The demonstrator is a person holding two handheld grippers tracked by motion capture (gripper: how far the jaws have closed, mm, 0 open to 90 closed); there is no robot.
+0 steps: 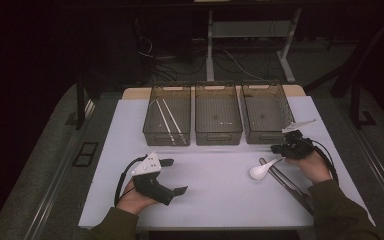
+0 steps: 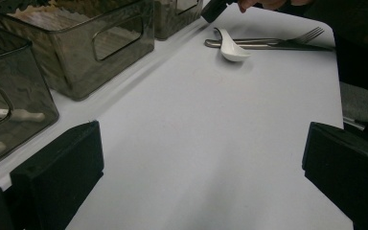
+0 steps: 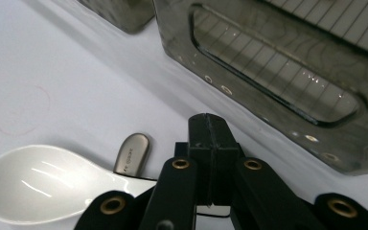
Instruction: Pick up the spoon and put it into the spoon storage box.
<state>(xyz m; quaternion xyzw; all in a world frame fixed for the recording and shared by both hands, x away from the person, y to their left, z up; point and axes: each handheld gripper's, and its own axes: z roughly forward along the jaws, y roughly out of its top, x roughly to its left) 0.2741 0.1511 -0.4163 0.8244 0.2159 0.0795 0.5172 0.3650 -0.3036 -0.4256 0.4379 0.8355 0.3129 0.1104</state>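
Standing at the table, I note a white spoon [image 1: 260, 170] lying on the mat [image 1: 215, 190] near its right edge, just before the right-hand bin [image 1: 266, 112]. It rests across a fork [image 2: 292, 39] and another metal utensil whose rounded end [image 3: 132, 154] shows beside the bowl. The right gripper [image 3: 210, 158] is down at the spoon's handle end with its jaws pressed together; the handle runs under them, and a sliver of white shows below the tips, but I cannot tell whether the pads actually pinch it. The left gripper [image 1: 172, 176] rests apart on the mat's left side, jaws spread wide with nothing between them.

Assessment: the spoon looks like glazed ceramic or melamine, so rigid, light, smooth and likely slippery; if ceramic, it would chip when dropped. The bowl is too broad and curved for a sure hold. The narrow handle, taken crosswise near its middle, is the better place. Lifting may drag the fork beneath.
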